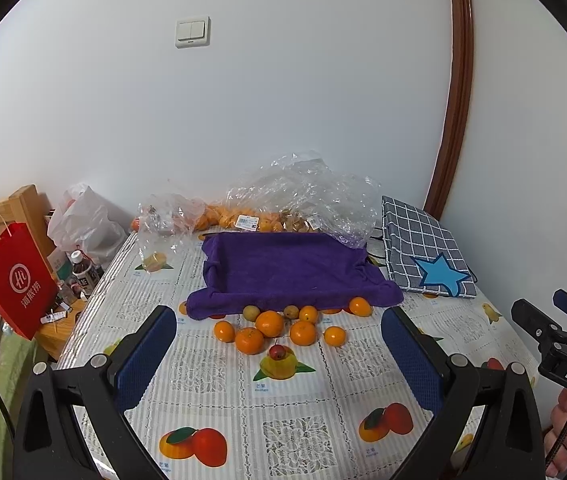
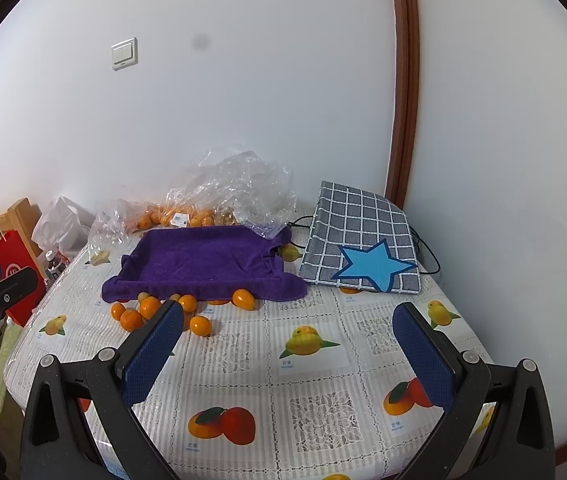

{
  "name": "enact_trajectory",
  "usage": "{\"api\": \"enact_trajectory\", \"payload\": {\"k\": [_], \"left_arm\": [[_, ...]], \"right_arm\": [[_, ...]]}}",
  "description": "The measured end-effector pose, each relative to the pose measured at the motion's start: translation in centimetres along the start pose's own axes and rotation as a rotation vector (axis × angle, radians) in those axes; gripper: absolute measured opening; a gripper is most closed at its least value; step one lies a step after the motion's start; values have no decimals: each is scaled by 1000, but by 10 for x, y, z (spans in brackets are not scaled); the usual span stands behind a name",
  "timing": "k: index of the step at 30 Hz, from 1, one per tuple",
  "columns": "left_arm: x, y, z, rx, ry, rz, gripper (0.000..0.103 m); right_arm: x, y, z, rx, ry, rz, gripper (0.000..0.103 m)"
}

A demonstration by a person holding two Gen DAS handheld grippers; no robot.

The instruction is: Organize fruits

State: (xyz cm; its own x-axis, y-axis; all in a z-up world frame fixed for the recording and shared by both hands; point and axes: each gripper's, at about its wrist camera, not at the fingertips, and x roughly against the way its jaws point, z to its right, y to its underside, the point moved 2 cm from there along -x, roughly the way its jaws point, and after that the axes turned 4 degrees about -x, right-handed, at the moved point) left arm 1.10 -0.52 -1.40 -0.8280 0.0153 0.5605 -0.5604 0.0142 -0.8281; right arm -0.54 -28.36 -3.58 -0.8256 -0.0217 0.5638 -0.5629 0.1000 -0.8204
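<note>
Down at the bottom of the left wrist view, the left gripper [image 1: 279,354] stands spread wide with nothing between its blue pads [image 1: 145,354], hovering above the fruit-printed tablecloth [image 1: 295,440]. Just beyond its fingertips, in the middle of the frame, a cluster of oranges [image 1: 269,323] lies on the cloth, some touching one another, with a small red fruit [image 1: 277,352] at the near edge of the group and two small yellowish-brown fruits [image 1: 251,313] at the far edge. Right behind them sits the purple towel-covered tray [image 1: 283,268], its front hem touching or overhanging the farthest fruits. Behind the tray, against the wall, clear plastic bags [image 1: 303,188] hold more oranges. To the right of the tray lies a grey checked pouch with a blue star [image 1: 423,248]; at the left edge of the frame hangs a red paper bag [image 1: 13,280]. In the right wrist view, the right gripper [image 2: 287,354] is likewise wide open and empty at the bottom of the frame, over bare tablecloth, with the oranges off to the left of its left finger and the tray in the centre left of that frame. Each gripper also shows at the edge of the other's view.
</note>
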Motion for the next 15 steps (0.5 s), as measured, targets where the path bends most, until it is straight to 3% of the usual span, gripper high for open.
{"api": "enact_trajectory", "payload": {"k": [15], "left_arm": [[1, 3, 1, -3, -4, 5, 103]], "right_arm": [[1, 3, -4, 11, -5, 3, 103]]}}
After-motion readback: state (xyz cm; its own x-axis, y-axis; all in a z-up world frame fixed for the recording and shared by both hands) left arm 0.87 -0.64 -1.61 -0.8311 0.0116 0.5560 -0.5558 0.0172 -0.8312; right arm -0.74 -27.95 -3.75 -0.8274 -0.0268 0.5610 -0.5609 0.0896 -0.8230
